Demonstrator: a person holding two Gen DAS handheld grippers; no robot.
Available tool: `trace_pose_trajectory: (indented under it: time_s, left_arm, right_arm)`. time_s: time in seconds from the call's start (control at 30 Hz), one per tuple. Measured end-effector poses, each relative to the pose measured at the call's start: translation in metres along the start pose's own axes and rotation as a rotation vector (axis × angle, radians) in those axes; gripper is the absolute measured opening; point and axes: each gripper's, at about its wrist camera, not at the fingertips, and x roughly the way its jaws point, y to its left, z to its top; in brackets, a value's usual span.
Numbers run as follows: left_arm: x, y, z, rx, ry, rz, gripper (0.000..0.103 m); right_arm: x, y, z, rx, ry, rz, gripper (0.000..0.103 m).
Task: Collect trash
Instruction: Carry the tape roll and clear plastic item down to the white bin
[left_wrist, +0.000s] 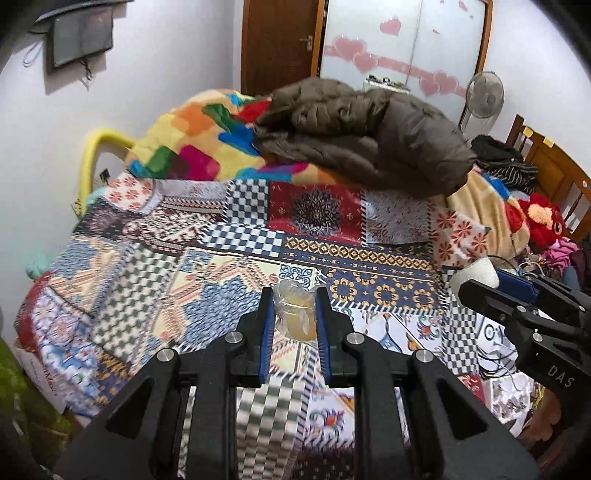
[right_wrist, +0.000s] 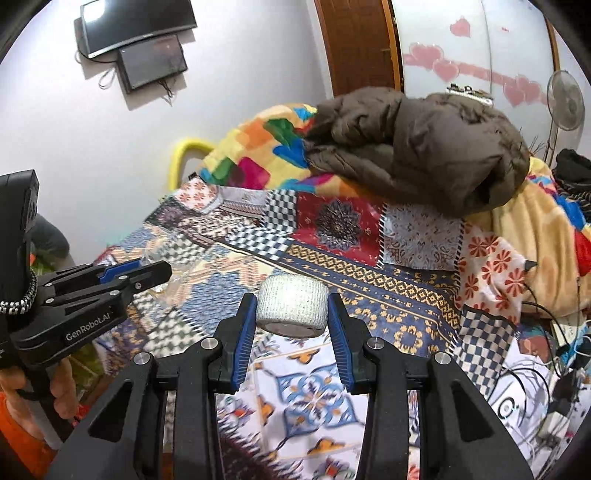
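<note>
My left gripper (left_wrist: 294, 295) is shut on a crumpled clear plastic wrapper (left_wrist: 295, 314) with a yellowish tint, held above the patchwork bedspread (left_wrist: 184, 266). My right gripper (right_wrist: 291, 301) is shut on a white bandage roll (right_wrist: 293, 306), its blue pads pressing both sides. From the left wrist view the right gripper (left_wrist: 476, 282) shows at the right edge with the white roll (left_wrist: 474, 275) at its tip. In the right wrist view the left gripper (right_wrist: 147, 271) reaches in from the left, with a bit of clear plastic (right_wrist: 173, 286) at its tip and a person's hand (right_wrist: 55, 391) on its handle.
A brown puffy jacket (left_wrist: 369, 144) and a colourful blanket (left_wrist: 195, 136) lie piled at the far side of the bed. A red plush toy (left_wrist: 539, 221), clothes and cables (right_wrist: 554, 369) crowd the right side. A fan (left_wrist: 484, 94), a wooden door (left_wrist: 280, 40) and wall-mounted screens (right_wrist: 147, 37) stand behind.
</note>
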Motion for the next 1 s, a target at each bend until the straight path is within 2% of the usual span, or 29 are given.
trace_pose_trajectory:
  time_s: [0.3,0.53,1.0]
  left_arm:
    - [-0.109,0.021,-0.026,-0.01,-0.084,0.043,0.02]
    - [-0.174,0.053,-0.066,-0.061,-0.123,0.075,0.02]
    - [-0.271,0.143,-0.182,-0.204,-0.149,0.233,0.02]
  right_arm:
    - [-0.066,0.063,-0.015,-0.073,-0.044,0.029,0.035]
    - [-0.101,0.122,-0.031,-0.143,-0.074,0.082,0.035]
    - [-0.095,0.243,-0.084,-0.301,0.0,0.233,0.035]
